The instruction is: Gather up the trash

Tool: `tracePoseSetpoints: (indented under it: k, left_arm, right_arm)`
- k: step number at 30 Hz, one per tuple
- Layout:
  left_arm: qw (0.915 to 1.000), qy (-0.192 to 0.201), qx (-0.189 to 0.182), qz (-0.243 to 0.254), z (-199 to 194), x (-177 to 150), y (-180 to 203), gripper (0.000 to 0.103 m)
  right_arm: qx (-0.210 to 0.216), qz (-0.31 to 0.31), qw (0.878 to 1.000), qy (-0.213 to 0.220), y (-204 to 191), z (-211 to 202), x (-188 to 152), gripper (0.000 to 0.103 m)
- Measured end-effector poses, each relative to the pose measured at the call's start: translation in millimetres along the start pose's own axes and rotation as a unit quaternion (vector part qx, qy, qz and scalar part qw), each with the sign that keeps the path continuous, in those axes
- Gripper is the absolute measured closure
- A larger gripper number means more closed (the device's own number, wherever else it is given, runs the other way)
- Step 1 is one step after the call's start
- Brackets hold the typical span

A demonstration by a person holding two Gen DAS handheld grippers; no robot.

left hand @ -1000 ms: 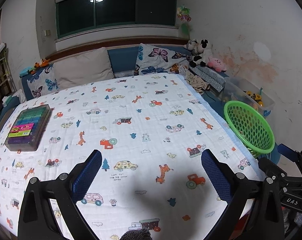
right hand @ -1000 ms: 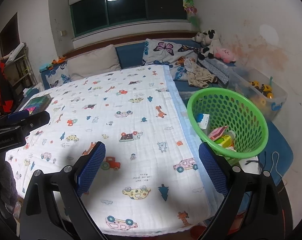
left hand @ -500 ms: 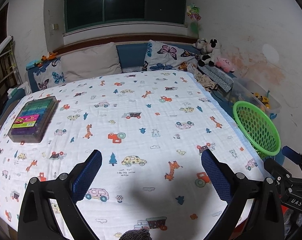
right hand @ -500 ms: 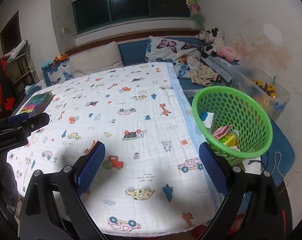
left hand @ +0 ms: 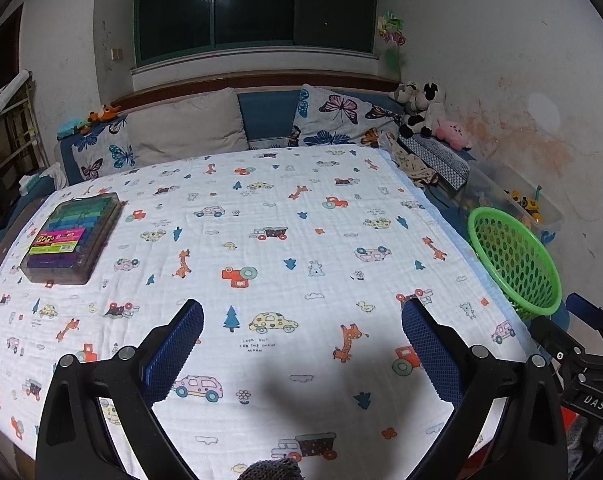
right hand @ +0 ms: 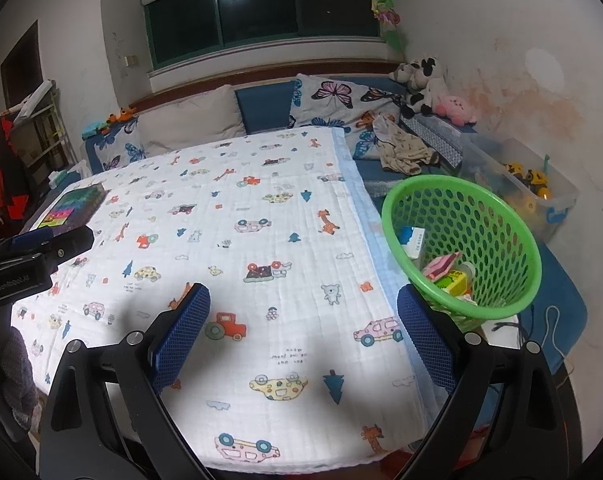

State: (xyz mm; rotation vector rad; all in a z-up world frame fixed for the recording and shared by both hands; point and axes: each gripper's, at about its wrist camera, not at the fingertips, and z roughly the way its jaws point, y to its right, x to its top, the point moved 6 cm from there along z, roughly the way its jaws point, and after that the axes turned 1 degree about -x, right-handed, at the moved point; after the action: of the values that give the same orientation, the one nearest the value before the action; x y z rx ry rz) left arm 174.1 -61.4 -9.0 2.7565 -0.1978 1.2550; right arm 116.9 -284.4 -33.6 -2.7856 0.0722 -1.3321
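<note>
I have both tools hanging over the near end of the bed. My left gripper [left hand: 301, 344] is spread wide with nothing between its blue pads, above the white quilt [left hand: 261, 240] printed with cars and giraffes. My right gripper [right hand: 303, 330] is spread just as wide and empty too, above the quilt's near right corner. The green basket [right hand: 497, 216] stands just off the right edge of the bed, beside my right-hand pad, and I can see trash in it: a white and blue carton [right hand: 413, 240], a pink packet [right hand: 441, 266] and a yellow-green box [right hand: 453, 282]. On the far left of the quilt lies a clear case of coloured blocks [left hand: 73, 236]. Butterfly pillows [left hand: 341, 116] and plush toys [left hand: 425, 112] line the far end.
</note>
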Motion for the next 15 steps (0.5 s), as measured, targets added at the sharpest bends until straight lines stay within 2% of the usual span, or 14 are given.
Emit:
tracePoseSetpoints:
  k: [15]
  left_arm:
    - [1.0000,-0.003,0.004,0.003,-3.5,-2.0,0.2,0.007]
  right_arm:
    - [0.001,0.001,1.000,-0.001,-1.7,-2.8,-2.3,0.009]
